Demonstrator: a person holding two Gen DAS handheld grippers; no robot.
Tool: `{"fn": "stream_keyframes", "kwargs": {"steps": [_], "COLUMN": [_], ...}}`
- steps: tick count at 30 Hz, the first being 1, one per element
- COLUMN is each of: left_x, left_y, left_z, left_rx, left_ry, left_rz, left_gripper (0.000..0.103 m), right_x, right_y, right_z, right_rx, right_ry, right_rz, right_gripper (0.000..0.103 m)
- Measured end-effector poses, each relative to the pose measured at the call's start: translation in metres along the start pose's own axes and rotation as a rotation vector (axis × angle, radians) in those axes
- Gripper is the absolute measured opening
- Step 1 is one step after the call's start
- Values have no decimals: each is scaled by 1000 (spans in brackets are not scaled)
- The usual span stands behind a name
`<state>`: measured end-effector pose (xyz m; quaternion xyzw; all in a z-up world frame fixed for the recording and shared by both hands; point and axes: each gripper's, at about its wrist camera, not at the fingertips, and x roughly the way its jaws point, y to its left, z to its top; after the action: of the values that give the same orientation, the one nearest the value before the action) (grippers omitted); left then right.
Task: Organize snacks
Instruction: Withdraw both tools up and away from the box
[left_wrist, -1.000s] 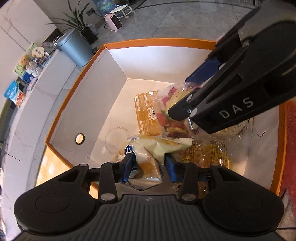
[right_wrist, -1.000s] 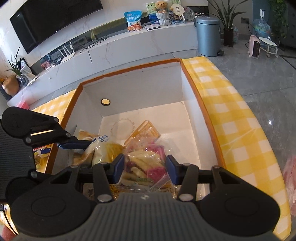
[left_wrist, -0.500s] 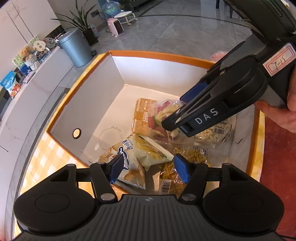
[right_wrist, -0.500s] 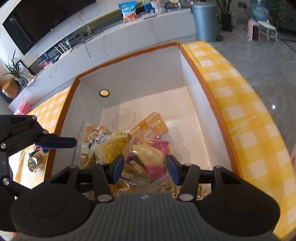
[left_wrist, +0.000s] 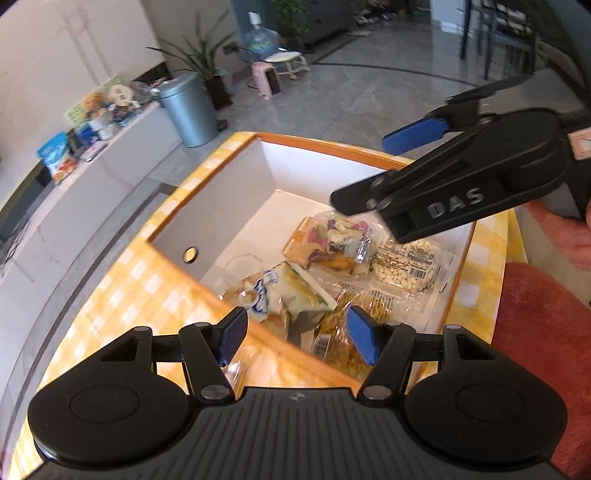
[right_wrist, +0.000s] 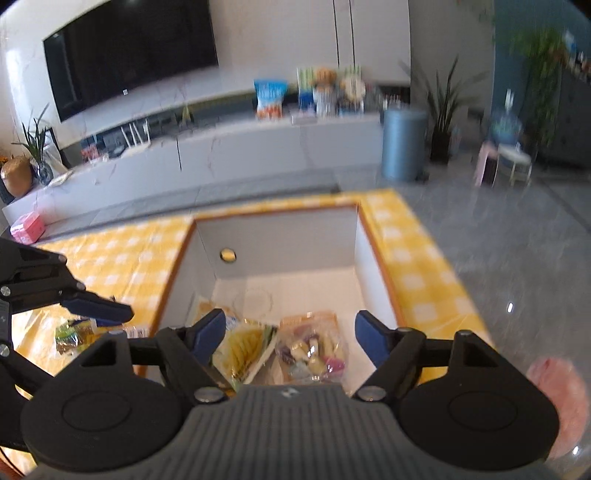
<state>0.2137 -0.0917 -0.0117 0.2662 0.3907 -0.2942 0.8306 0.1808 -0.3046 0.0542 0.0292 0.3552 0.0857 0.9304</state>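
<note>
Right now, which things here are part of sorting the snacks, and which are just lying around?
Job:
box
yellow chip bag
mixed candy bag
peanut pack
green snack packet on the cloth

Lying about:
grey bin
pink stool
television

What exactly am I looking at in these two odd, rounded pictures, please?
No robot here: a person holds a two-finger gripper in each hand, each carrying a fisheye camera that looks along its fingers. One picture is from the left gripper, the other from the right gripper; each also shows up in the other's view. Both are open and hold nothing. Below them an orange-rimmed white box sits on a yellow checked tablecloth. Inside lie snack packets: a pale chip bag, a clear bag of mixed sweets and a bag of white nuts.
</note>
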Motion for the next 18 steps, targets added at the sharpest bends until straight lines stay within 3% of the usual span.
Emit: {"fn": "stream_keyframes", "kwargs": {"steps": [11,18], "left_x": [-65,-92], "left_y": [10,14], "left_z": [-47,-85], "left_rx": [-207,-341], "left_ry": [-56,-71], "left_rz": [126,230], "left_gripper": [73,73], "right_x": [-63,-75], "right_y": [48,79], "right_z": [-26,-54], "right_rx": [-75,-42], "right_ry": [-195,-201], "right_rz": [17,75], "right_gripper": [80,80]}}
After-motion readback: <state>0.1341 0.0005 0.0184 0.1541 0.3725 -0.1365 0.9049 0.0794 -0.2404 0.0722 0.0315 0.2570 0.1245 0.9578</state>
